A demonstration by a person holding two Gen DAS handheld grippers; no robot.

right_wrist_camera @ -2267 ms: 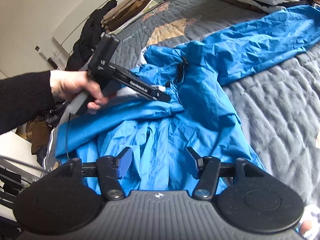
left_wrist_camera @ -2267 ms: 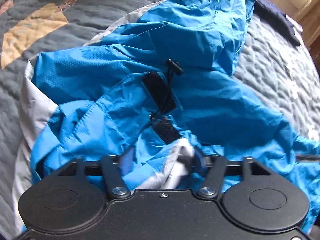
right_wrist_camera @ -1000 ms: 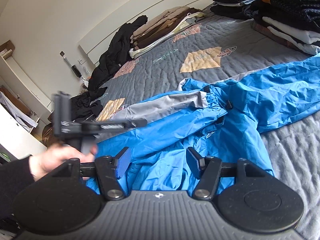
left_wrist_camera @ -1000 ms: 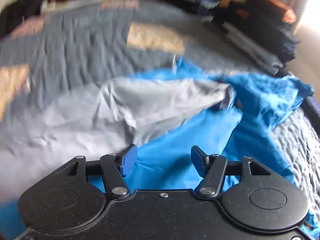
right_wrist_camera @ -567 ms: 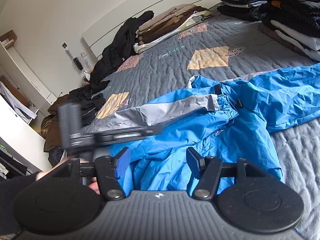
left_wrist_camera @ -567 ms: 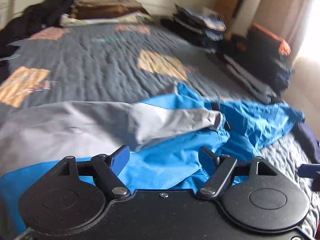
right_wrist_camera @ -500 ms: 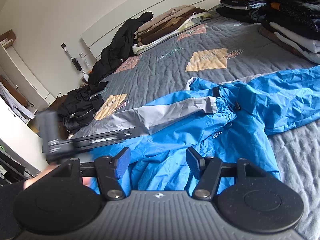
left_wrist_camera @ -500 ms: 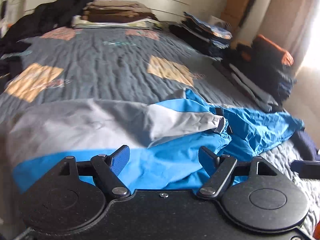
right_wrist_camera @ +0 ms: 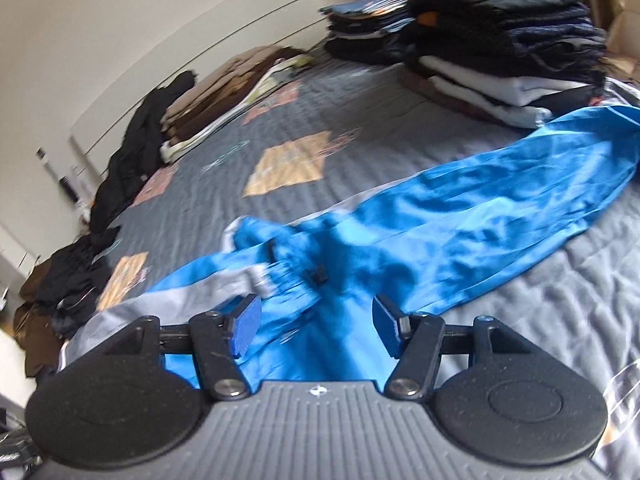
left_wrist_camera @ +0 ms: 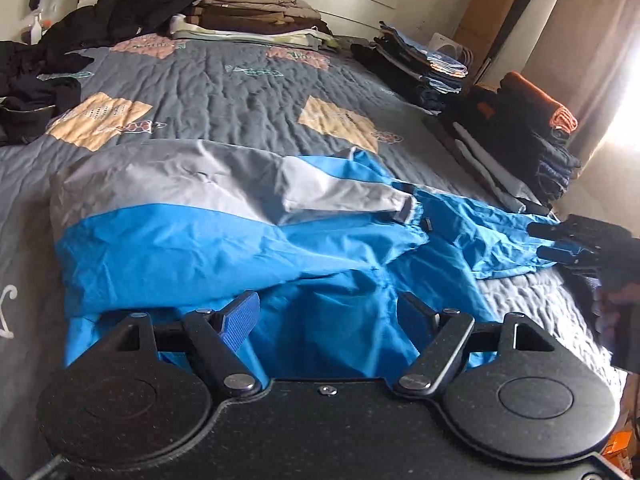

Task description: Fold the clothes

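Observation:
A blue rain jacket (left_wrist_camera: 240, 240) with grey panels lies crumpled on the grey quilted bed (left_wrist_camera: 240, 92). One grey-and-blue sleeve (left_wrist_camera: 240, 176) is laid across its body. The other blue sleeve (right_wrist_camera: 540, 168) stretches away to the right. My left gripper (left_wrist_camera: 324, 304) hovers above the jacket's near edge, open, nothing between its blue pads. My right gripper (right_wrist_camera: 314, 308) is open too, above the jacket's middle (right_wrist_camera: 440, 232) and clear of the cloth. In the left wrist view the right gripper (left_wrist_camera: 552, 242) shows at the far right, over the outstretched sleeve's end.
Stacks of folded dark clothes (left_wrist_camera: 520, 132) line the right side of the bed, close to the sleeve end (right_wrist_camera: 500, 60). Folded brown and beige garments (left_wrist_camera: 256, 12) and a heap of black clothes (left_wrist_camera: 140, 4) lie along the headboard and the left edge.
My left gripper let go of the jacket, opened wider and drew back and up; the grey sleeve now lies across the body. My right gripper swung right toward the outstretched sleeve.

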